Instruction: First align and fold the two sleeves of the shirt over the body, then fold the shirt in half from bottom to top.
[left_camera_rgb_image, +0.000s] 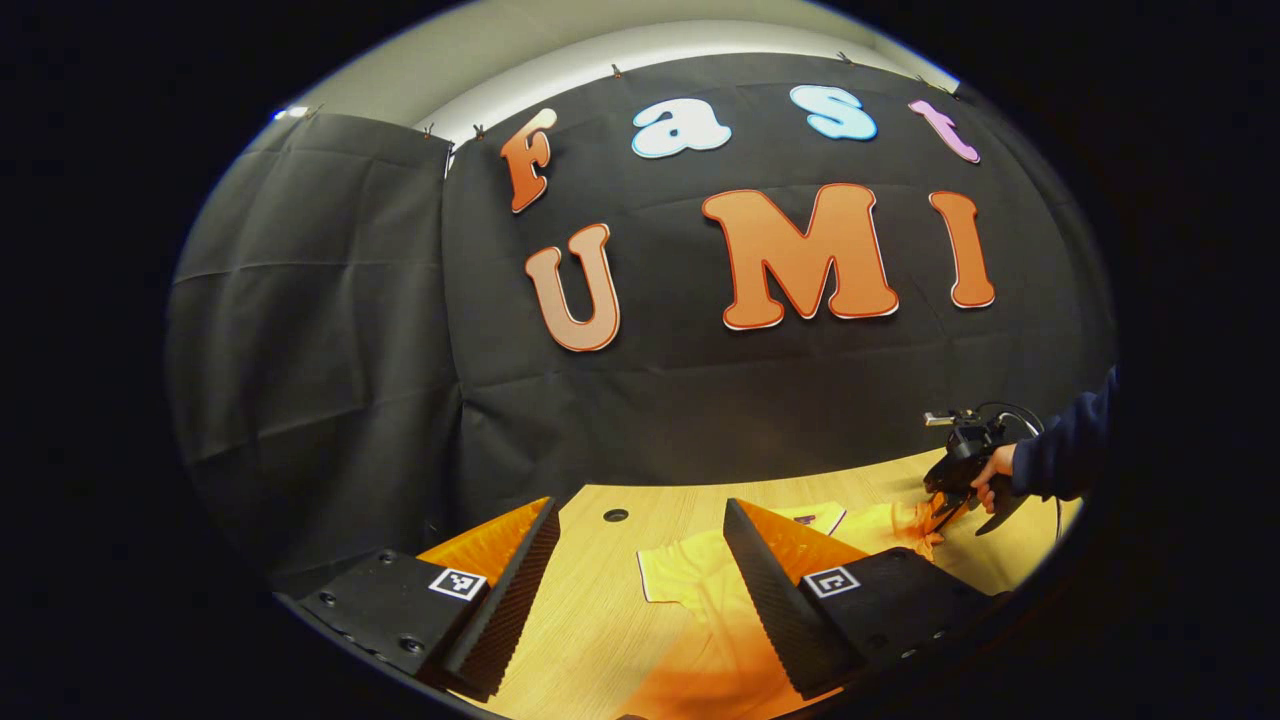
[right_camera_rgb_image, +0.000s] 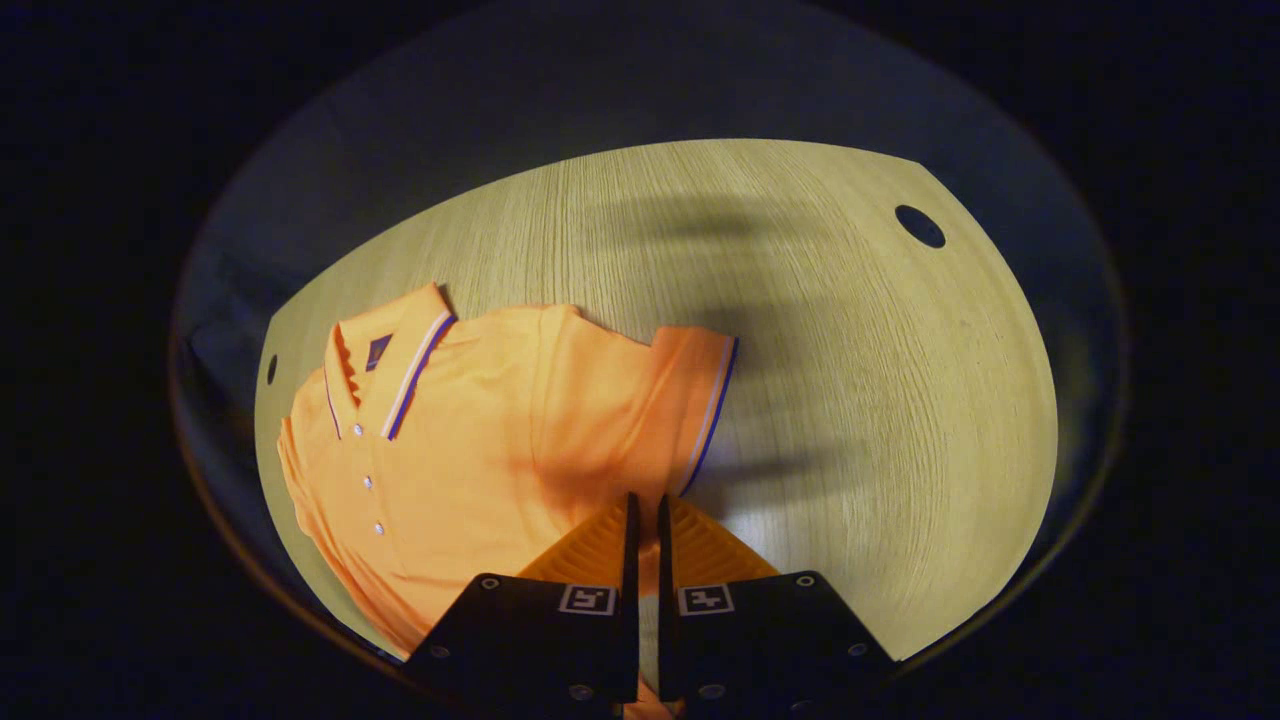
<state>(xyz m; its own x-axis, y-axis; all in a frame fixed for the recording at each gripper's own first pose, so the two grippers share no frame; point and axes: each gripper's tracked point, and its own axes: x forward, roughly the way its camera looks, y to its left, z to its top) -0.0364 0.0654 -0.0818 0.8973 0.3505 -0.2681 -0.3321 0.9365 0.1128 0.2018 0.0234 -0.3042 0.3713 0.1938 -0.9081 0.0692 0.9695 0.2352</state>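
In the left gripper view, the left gripper (left_camera_rgb_image: 640, 580) is held above the table (left_camera_rgb_image: 590, 620) with fingers wide apart and empty; the shirt (left_camera_rgb_image: 690, 575) lies flat beneath, partly hidden by a finger. The right gripper (left_camera_rgb_image: 945, 505) is seen farther off at a sleeve.

In the right gripper view, its fingers are nearly together, apparently pinching fabric near the sleeve (right_camera_rgb_image: 695, 400), though contact is obscured. The shirt is judged soft, light and limp, best taken at hems.

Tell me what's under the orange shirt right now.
The shirt lies on the wooden table, bare wood beside it. Whatever is beneath the cloth itself is covered.
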